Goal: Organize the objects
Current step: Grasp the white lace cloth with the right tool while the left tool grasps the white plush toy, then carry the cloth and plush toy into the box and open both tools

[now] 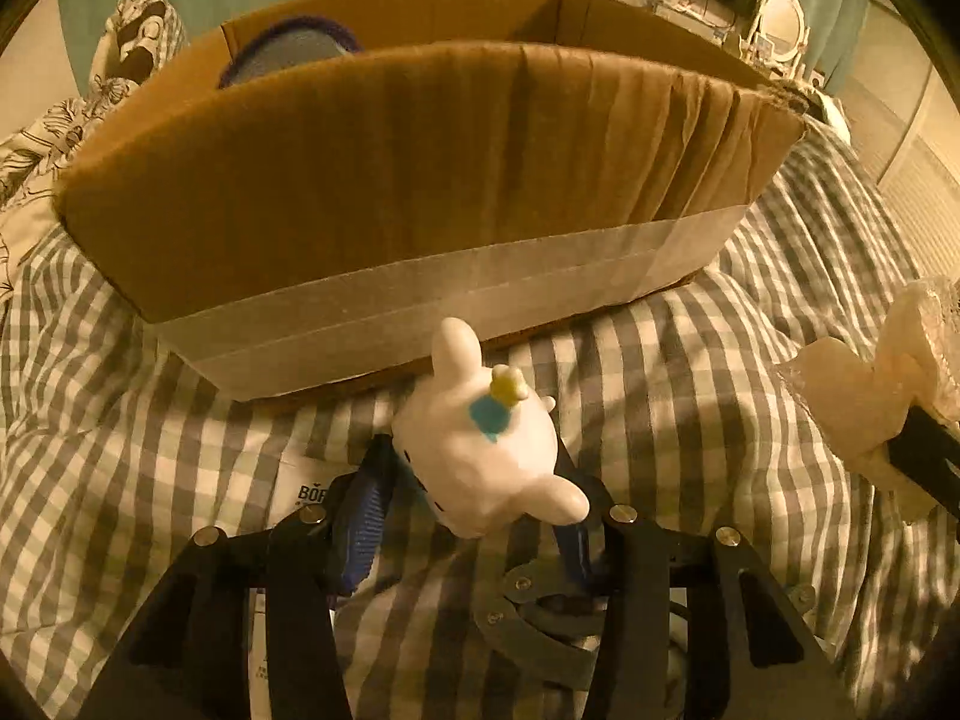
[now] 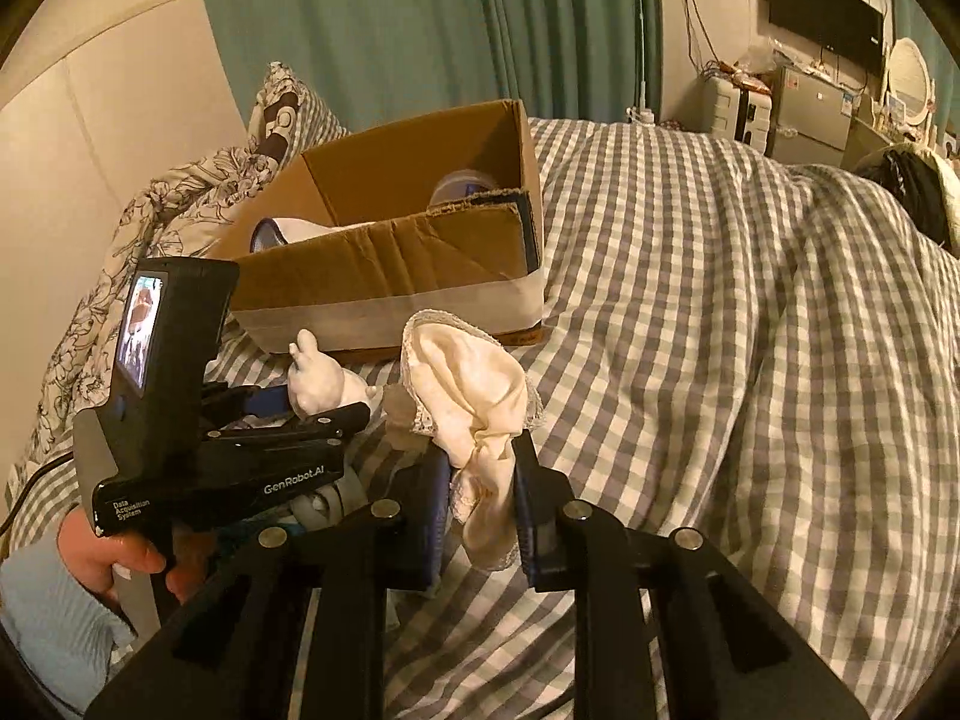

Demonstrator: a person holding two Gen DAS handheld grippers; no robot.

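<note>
Left hand-held gripper (image 1: 480, 468) is clamped on a white toy figure (image 1: 480, 456) at lower centre, just before the cardboard box (image 1: 420, 180). Right hand-held gripper (image 2: 480, 480) is clamped on cream cloth (image 2: 474, 402), held above the checked bed (image 2: 720, 360).

Beyond my claws I see a grey-and-white checked duvet (image 2: 750, 312) spread across the bed. Ahead to the left lies a floral pillow (image 2: 180, 192), with teal curtains (image 2: 420, 30) behind it. Far off to the right, a black wall television (image 2: 825, 12) and an oval mirror (image 2: 909, 81).
</note>
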